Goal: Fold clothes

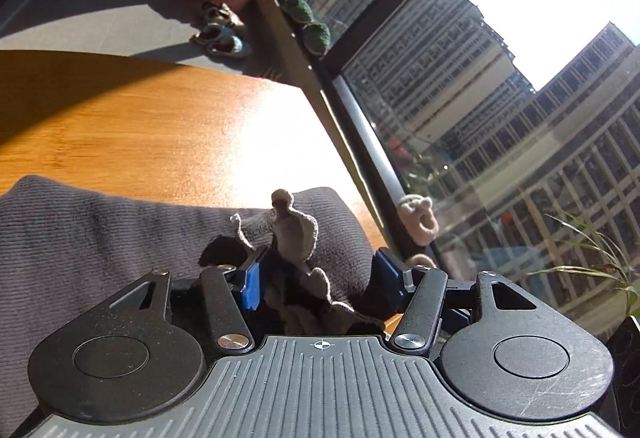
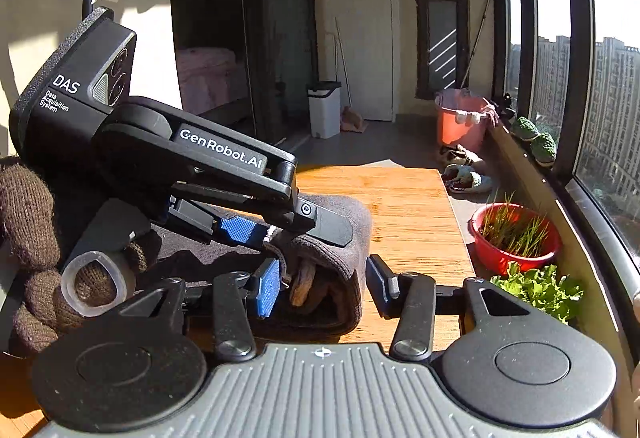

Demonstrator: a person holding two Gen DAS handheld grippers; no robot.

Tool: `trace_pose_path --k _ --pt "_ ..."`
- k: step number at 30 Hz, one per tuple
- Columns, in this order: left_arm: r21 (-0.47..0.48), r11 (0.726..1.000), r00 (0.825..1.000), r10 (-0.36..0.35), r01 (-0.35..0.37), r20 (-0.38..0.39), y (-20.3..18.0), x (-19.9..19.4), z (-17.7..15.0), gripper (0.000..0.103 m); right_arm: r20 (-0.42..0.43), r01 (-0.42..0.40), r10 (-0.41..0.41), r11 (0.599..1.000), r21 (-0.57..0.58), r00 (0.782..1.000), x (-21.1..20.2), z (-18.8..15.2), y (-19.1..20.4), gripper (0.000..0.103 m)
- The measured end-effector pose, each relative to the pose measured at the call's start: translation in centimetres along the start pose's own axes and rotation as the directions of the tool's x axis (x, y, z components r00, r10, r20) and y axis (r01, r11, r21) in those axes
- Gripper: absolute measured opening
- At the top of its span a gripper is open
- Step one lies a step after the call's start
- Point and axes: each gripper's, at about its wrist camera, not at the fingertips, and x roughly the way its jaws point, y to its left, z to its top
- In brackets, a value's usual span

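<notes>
1. Right gripper (image 2: 324,288) is seen nearest in its own view, jaws spread wide. The blue pad is set against the rolled edge of the dark grey ribbed knit garment (image 2: 340,270); the opp. black finger is kept just clear of the cloth. Nothing is clamped.
2. Left gripper (image 1: 320,282) is seen w/ jaws partly apart & garment fabric bunched btwn them, incl. a pale frayed tag (image 1: 294,238) sticking up. Whether the cloth is actually pinched can't be told.
3. Garment is laid folded on the light wooden table (image 2: 404,222), w/ its thick folded edge turned toward both grippers.
4. Containers, right wrist view:
   - red round plastic bowl (image 2: 496,258) on the floor beside the table, filled w/ thin grass-like shoots
   - salmon-pink bucket (image 2: 456,126) by the window, w/ cloths draped over the rim
   - white bin w/ dark lid (image 2: 325,114) by the far wall; contents not visible
5. Left gripper is held angled downward from the left, across the garment, by a hand in a brown knitted glove (image 2: 28,238). One gloved finger is passed through a clear plastic ring (image 2: 96,284) on the handle.
</notes>
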Motion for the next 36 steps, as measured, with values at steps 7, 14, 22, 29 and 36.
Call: trace_pose_path --k 7,14,22,29,36 --pt "-0.087 0.996 1.0 -0.007 0.01 0.031 2.0 -1.9 0.0 0.061 -0.027 -0.049 0.065 0.921 0.387 0.998 1.9 -1.0 -3.5 0.058" --pt "0.002 0.999 0.988 0.037 -0.038 0.153 0.7 -7.4 0.9 0.06 -0.01 0.146 -0.152 0.962 -0.232 0.988 1.7 -1.0 5.2 0.03" --pt "0.004 0.993 0.988 0.121 -0.122 0.091 0.9 -5.5 0.0 0.04 0.026 0.183 -0.204 0.811 -0.556 0.979 1.5 -2.7 10.9 0.031" --pt "-0.047 0.992 0.99 0.116 -0.113 0.081 3.2 -5.4 -0.2 0.045 -0.035 -0.085 0.086 0.996 0.016 0.996 -0.6 -0.2 4.4 0.052" --pt "-0.089 0.992 0.992 0.1 -0.092 0.083 4.2 -5.5 -0.3 0.048 -0.037 -0.095 0.122 0.902 0.422 0.992 2.7 -1.4 -0.7 0.064"
